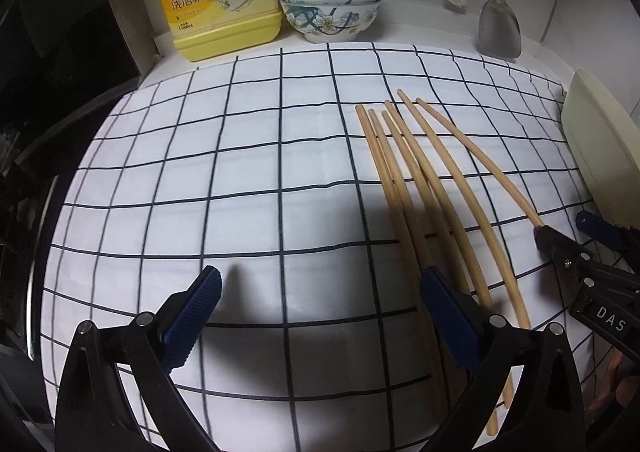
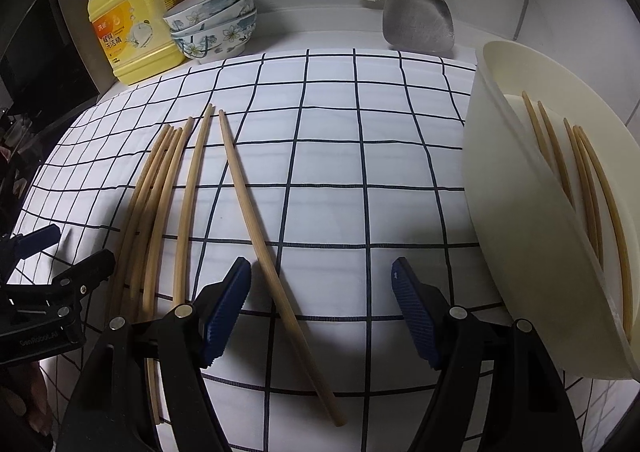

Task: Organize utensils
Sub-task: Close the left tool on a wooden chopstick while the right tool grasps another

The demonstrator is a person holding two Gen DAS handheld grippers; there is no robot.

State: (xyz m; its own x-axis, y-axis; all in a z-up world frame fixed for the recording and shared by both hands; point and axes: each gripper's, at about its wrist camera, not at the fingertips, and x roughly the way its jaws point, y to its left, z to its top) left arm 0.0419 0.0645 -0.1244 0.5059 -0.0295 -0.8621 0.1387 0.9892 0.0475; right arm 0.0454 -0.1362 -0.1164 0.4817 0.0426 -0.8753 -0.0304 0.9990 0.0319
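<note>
Your right gripper (image 2: 320, 312) hangs with jaws spread wide and empty, straddling the nearest pale bamboo chopstick (image 2: 256, 212), likely the next pick. Your left gripper (image 1: 320, 312) is likewise agape over bare checked white cloth (image 1: 240, 172). Beyond, five loose chopsticks (image 2: 168, 188) fan out; several already lie in the tilted cream plastic tub (image 2: 500, 180), at right.

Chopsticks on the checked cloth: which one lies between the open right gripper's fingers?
The single chopstick lying apart, nearest the cream container. The other chopsticks lie bunched outside the right gripper.
</note>
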